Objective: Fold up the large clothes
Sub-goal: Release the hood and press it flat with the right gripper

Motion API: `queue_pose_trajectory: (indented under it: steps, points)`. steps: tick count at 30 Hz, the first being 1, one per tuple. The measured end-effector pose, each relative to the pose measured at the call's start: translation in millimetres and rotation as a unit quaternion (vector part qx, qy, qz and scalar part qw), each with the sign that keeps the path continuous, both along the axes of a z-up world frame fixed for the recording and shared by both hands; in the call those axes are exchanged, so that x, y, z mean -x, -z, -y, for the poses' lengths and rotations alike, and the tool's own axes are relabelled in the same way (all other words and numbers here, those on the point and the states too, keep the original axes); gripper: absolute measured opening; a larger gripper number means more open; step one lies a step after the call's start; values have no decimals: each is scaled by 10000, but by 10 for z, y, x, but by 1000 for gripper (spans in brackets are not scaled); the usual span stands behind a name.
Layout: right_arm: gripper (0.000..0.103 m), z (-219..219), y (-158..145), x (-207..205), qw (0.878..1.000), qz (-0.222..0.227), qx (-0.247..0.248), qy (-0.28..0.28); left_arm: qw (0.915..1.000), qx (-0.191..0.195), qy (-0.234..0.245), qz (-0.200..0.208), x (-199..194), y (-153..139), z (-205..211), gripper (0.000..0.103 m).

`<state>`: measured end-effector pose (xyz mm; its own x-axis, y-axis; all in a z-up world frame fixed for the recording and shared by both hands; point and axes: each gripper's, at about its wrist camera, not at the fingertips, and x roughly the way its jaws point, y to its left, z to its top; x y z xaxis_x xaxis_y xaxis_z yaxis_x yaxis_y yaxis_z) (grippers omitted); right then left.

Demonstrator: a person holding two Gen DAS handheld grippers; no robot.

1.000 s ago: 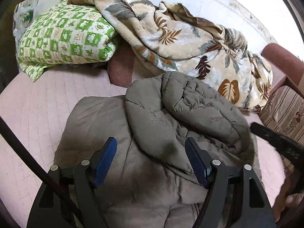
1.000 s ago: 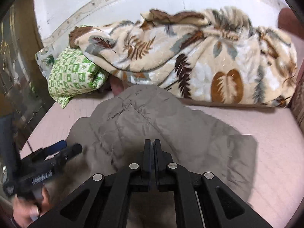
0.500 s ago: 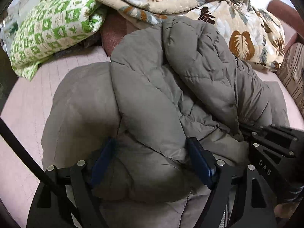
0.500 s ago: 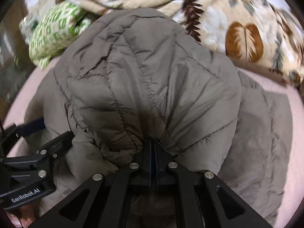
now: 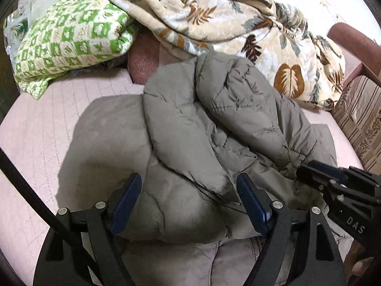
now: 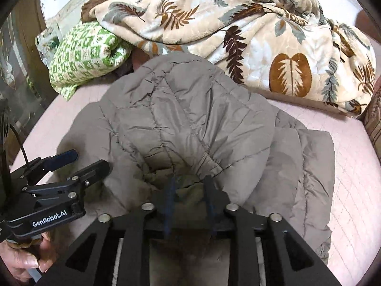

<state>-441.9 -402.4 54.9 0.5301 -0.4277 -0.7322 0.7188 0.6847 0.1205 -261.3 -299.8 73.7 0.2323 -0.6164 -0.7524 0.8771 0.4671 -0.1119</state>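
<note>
Both sleeves of the grey puffer jacket (image 6: 190, 119) now lie folded across its body on the pink bed (image 5: 47, 124). Right gripper (image 6: 189, 188) has parted its fingers, releasing the cuff; left gripper (image 5: 188, 197) hovers spread, empty.

Puffer jacket (image 5: 190, 128) on mattress (image 5: 42, 128), between and ahead of left jaws; blanket (image 5: 238, 23) behind jacket; folded quilt (image 5: 69, 38) far-left.
</note>
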Motion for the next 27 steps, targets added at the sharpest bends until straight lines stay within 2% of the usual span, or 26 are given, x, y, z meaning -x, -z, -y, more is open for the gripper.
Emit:
queue_pose_trajectory:
  steps: [4,10,15,18,23,27]
  points:
    - [29,-72,-5,12,10000,87,-33,21,9999,124,-10,93,-2,-87,-45,81]
    - [29,-117,289,-214,9995,-274,-140,-5,9994,-354,6,51,-31,205,42,81]
    - [30,-19,513,-191,9991,-141,-401,93,9991,-391,23,134,6,266,58,82]
    - [30,-22,448,-191,9990,-189,-404,73,9994,-316,10,131,31,231,28,82]
    - [31,-223,192,5,9996,50,-247,145,9997,-191,10,147,91,116,-68,82]
    - [38,-465,99,191,9997,112,-223,68,9994,-143,39,307,198,15,-189,82]
